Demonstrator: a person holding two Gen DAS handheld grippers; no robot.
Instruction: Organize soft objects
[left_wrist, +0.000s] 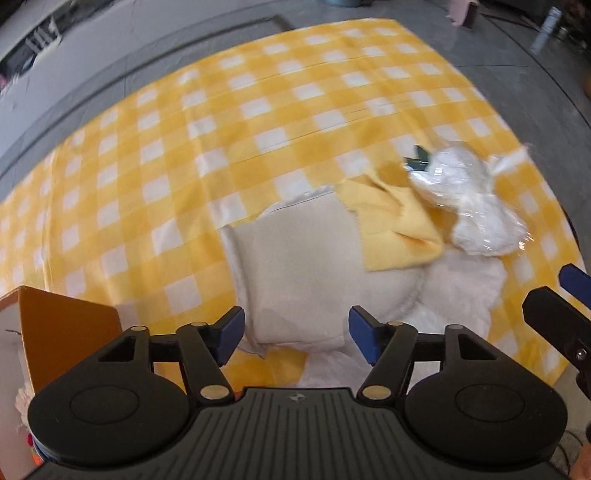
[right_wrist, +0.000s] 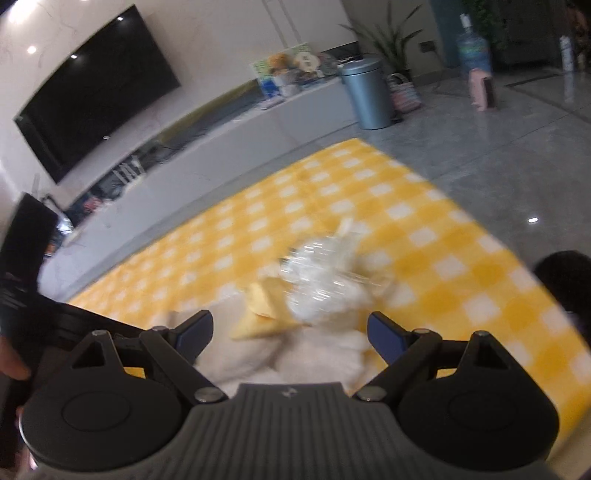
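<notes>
The left gripper (left_wrist: 296, 334) hangs with jaws spread and nothing between them, above a beige cushion (left_wrist: 303, 269) on a yellow-checked cloth (left_wrist: 147, 166). The right gripper (right_wrist: 290, 338) is likewise spread wide and empty. On the cushion's far edge lies a yellow rag (left_wrist: 391, 225), touching a plastic-wrapped white bundle (left_wrist: 469, 206). An orange box (left_wrist: 62, 332) stands at the left.

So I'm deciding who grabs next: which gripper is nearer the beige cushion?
Left. The left gripper hangs open right over the beige cushion. The right gripper, also open, sits further right, facing the plastic-wrapped toy.
</notes>
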